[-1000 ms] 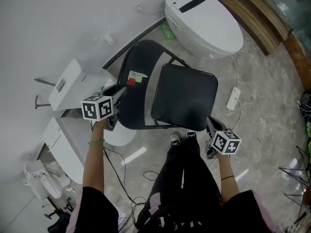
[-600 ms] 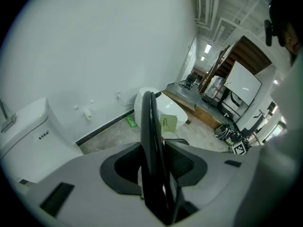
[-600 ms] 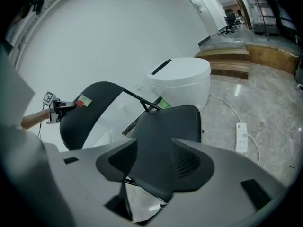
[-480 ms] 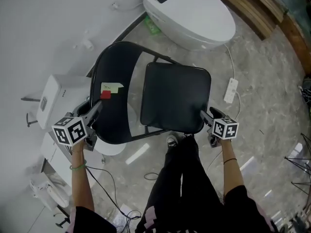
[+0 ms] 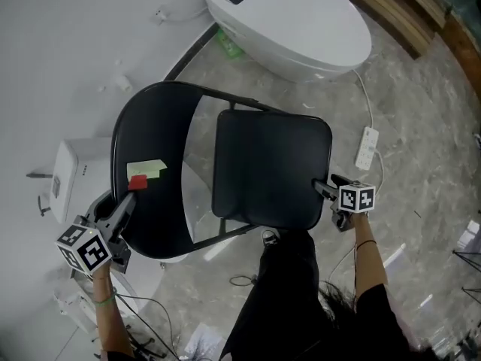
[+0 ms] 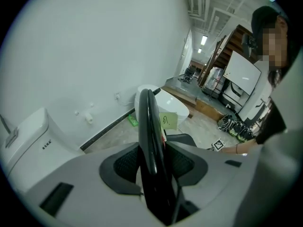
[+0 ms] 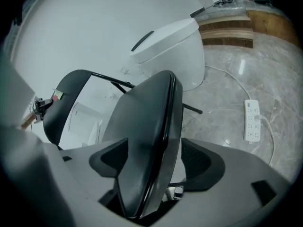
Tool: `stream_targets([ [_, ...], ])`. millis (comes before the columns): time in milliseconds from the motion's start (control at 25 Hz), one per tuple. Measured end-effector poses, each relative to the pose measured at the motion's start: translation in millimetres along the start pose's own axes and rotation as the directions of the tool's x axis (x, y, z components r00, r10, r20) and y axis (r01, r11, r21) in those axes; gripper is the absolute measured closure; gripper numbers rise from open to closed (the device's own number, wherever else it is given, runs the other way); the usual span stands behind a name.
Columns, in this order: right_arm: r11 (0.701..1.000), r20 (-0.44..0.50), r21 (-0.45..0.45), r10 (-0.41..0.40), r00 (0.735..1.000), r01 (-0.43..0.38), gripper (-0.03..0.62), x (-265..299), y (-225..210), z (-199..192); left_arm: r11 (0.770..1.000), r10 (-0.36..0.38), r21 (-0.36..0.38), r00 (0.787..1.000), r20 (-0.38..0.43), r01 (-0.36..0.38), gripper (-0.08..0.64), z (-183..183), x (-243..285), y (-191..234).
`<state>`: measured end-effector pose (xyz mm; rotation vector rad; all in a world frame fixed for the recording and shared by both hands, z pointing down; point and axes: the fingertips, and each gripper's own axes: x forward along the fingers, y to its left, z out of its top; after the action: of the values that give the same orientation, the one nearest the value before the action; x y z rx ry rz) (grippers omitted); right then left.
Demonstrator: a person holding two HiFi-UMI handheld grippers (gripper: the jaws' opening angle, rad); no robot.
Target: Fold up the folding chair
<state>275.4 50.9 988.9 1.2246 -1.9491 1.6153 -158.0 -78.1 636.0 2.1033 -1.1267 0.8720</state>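
Folding chair (image 5: 225,102) update, starting at the tongs. The left tongs (image 6: 154,163) are clamped on the backrest (image 6: 150,122), which runs edge-on straight up between the jaws. They've just eased open a hair, but a pad sits on each face of the black panel.

The right tongs (image 7: 156,163) have an edge of the seat (image 7: 147,122) between the jaws. Those jaws have just been opening, so they stand wide, with a gap showing beside the right-hand pad and nothing pressing on the seat.

From the head view, the left tongs come in at the backrest's lower left rim, right by a yellow sticky note (image 5: 147,168) with a red tab (image 5: 137,182) under it. The right tongs sit at the seat's near right corner. Seat and backrest are apart with a clear gap between them, so it's not folded flat.

The chair is at the floor's (image 5: 421,126) edge along the white wall (image 5: 60,36). A white toilet (image 5: 293,21) is just beyond it, and a white box unit (image 5: 71,175) is beside the backrest. A power strip (image 5: 367,147) on its cable lies on the floor right of the seat. The person's black trousers (image 5: 293,299) are just behind the seat's near edge.
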Motion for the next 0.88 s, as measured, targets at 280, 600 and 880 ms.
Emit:
stream_targets([
  [280, 0.995, -0.044, 0.008, 0.098, 0.994, -0.098, 0.258, 28, -11, -8, 0.999, 0.02, 0.049, 0.998, -0.06, -0.017, 0.4, 2, 8, -8],
  [600, 0.954, -0.018, 0.117, 0.279, 0.96, -0.275, 0.258, 39, -1, -11, 1.0, -0.003, 0.028, 1.0, -0.017, 0.003, 0.4, 3, 9, -9],
  [880, 0.908, -0.009, 0.218, 0.369, 0.929, -0.359, 0.259, 46, 14, -3, 0.999, -0.035, 0.028, 0.999, -0.028, 0.035, 0.402, 9, 8, -9],
])
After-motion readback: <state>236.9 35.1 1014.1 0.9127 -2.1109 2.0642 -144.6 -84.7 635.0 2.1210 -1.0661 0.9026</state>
